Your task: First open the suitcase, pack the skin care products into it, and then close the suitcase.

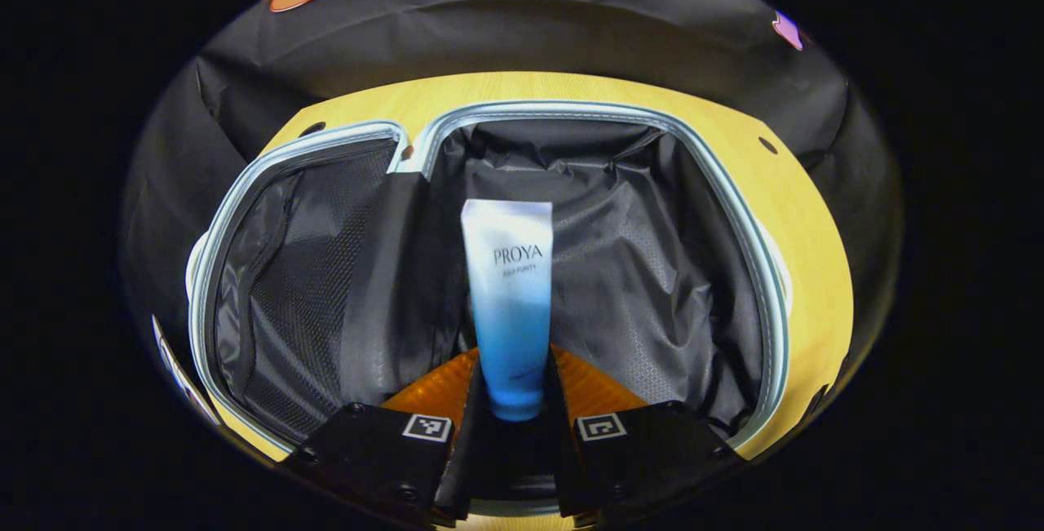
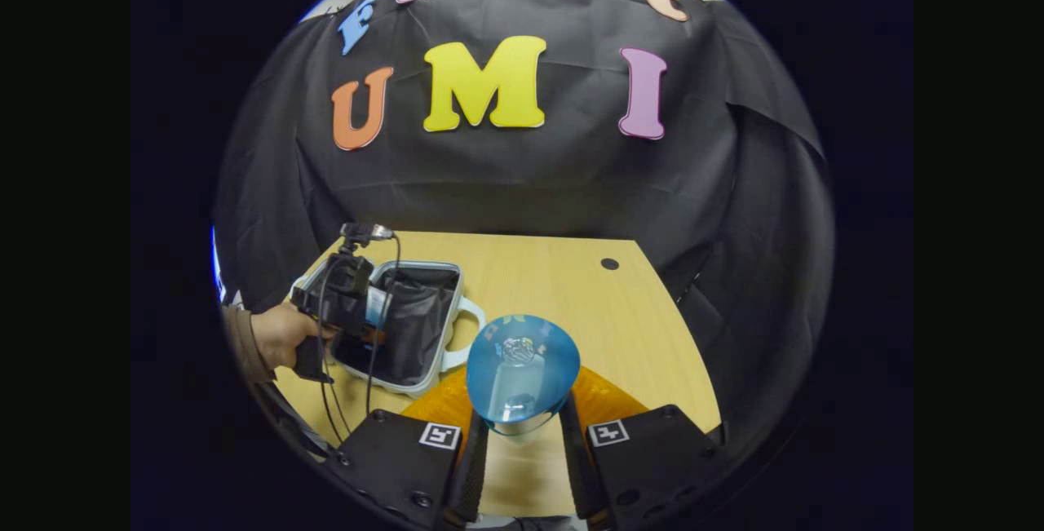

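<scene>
Left tongs [image 1: 512,400] are clamped on the blue-white tube [image 1: 507,303], long axis pointing forward, held directly above the open suitcase [image 1: 587,270] lining; release is judged next. Right tongs [image 2: 522,441] are clamped on a blue bottle [image 2: 522,372], well apart over the surface [image 2: 636,335].

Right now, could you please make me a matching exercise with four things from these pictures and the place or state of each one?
Things:
1. tube
2. suitcase
3. blue bottle
4. hand

Places or states:
A. lying open on the table
B. between the fingers of the right gripper, above the table
C. holding the left gripper by the suitcase
D. between the fingers of the left gripper, over the open suitcase

Pairs: 1-D, 2-A, 3-B, 4-C
</scene>
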The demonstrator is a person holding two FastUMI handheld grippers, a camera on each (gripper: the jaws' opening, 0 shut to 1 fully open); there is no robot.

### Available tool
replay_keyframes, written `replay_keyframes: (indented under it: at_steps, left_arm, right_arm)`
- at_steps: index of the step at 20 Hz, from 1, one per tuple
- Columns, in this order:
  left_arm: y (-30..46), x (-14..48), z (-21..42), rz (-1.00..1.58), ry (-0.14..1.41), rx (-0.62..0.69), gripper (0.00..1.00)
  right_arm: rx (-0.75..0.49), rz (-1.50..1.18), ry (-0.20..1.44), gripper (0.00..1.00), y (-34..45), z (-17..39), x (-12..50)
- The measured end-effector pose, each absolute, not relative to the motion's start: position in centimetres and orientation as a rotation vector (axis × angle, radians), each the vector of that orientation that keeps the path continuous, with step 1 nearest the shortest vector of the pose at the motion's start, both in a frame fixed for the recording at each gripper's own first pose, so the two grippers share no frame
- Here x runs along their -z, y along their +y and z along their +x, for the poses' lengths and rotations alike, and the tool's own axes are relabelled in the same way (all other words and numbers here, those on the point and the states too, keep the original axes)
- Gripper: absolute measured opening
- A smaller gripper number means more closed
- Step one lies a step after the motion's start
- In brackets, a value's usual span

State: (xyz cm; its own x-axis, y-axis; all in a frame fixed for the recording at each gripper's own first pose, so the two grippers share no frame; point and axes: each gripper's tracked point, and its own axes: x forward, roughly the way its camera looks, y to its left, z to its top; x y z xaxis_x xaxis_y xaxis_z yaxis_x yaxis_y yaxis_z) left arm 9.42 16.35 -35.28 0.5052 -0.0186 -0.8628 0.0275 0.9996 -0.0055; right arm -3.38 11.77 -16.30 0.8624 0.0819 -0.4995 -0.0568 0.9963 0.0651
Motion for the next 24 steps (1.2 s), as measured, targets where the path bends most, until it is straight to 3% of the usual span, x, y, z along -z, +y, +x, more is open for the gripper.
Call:
replay_keyframes:
  at_steps: [2,3,4,6,7,8,12,13,14,16,17,18,24]
  left_arm:
    - [16.1,35.1,9.8,-0.002,1.035,0.019,0.42]
    - [16.3,35.3,9.7,0.001,1.041,0.019,0.35]
    - [16.3,35.2,9.7,-0.002,1.039,0.016,0.42]
    - [16.3,35.0,9.4,-0.013,1.042,0.015,0.45]
    - [16.2,34.4,9.0,-0.037,1.028,0.02,0.55]
    - [15.9,33.5,8.8,-0.066,0.999,0.032,0.49]
    - [15.8,29.3,6.5,-0.115,0.886,0.075,0.67]
    - [16.2,28.2,5.5,-0.108,0.848,0.078,0.84]
    - [16.5,27.3,4.6,-0.105,0.818,0.082,0.78]
    - [17.6,26.6,2.0,-0.111,0.809,0.086,0.8]
    - [18.2,26.4,0.8,-0.115,0.806,0.085,0.89]
    - [18.7,25.9,-0.2,-0.115,0.79,0.08,0.8]
    - [21.3,24.8,-5.6,-0.087,0.666,0.066,0.81]
  right_arm:
    - [-0.085,0.049,0.527,0.38,12.7,-3.1,16.4]
    - [-0.093,0.049,0.532,0.38,13.2,-3.1,16.5]
    - [-0.103,0.043,0.534,0.4,13.7,-3.1,16.5]
    - [-0.13,0.027,0.536,0.4,15.1,-2.4,16.5]
    - [-0.144,0.023,0.535,0.4,15.7,-2.0,16.4]
    - [-0.16,0.021,0.536,0.4,16.5,-1.6,16.3]
    - [-0.227,0.002,0.545,0.4,20.1,0.2,16.5]
    - [-0.248,0.014,0.557,0.4,21.4,0.6,16.9]
    - [-0.265,0.023,0.571,0.4,22.6,1.2,17.3]
    - [-0.307,0.016,0.596,0.4,25.1,2.7,18.9]
    - [-0.318,0.01,0.611,0.4,26.1,3.3,19.8]
    - [-0.33,0.01,0.632,0.38,27.2,3.9,20.8]
    - [-0.355,0.019,0.733,0.4,33.5,7.1,26.4]
